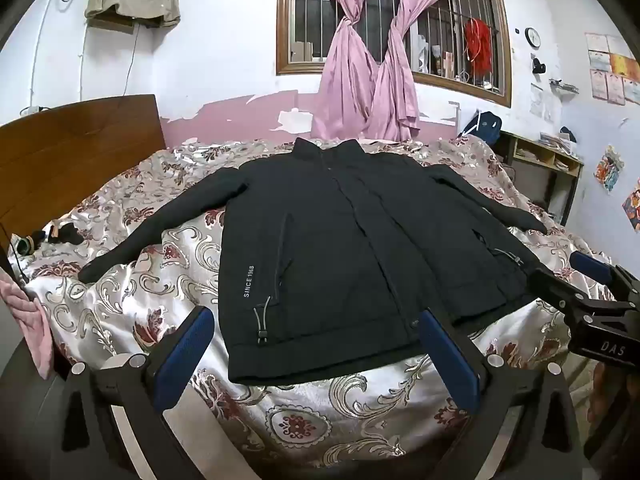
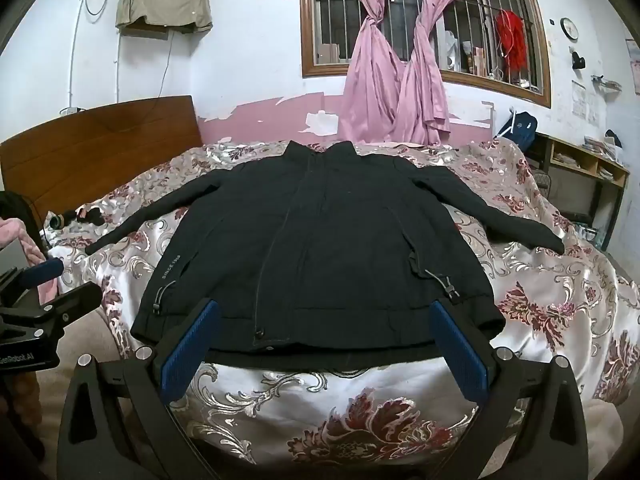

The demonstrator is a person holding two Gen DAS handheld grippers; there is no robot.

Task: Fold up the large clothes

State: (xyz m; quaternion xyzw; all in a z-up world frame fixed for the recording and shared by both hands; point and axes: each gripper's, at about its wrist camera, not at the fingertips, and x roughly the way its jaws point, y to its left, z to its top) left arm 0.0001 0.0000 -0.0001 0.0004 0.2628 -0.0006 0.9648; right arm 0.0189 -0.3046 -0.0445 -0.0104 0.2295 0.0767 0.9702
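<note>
We hold both claws above the near edge of the bed (image 1: 120,300), aimed down at the jacket (image 1: 340,240).

1. Jacket: black, laid flat, front up, zip closed, collar toward the far wall. Both sleeves spread out to the sides at a slant. White lettering runs along the lower panel on the view-left side. Cord toggles hang at both lower corners. Hem lies near the bed's front edge, approx. centred across the bed.
2. Left claw (image 1: 316,356): fully spread, nothing between its blue pads (image 1: 184,352). In the left wrist view its tips frame the view-left half of the hem; we see no contact w/ the fabric.
3. Right claw (image 2: 324,344): fully spread, empty. In the right wrist view its tips frame the centre-to-right part of the hem. No contact visible.
4. Each claw shows at the edge of the other's view: right claw at the right in the left wrist view, left claw at the left in the right wrist view. They sit side by side, apart.
5. Bed: floral satin cover, wooden headboard (image 1: 80,152) at left.
6. Background: barred window (image 2: 424,28) w/ knotted pink curtains (image 2: 396,72), shelf unit (image 2: 580,168) at right.
</note>
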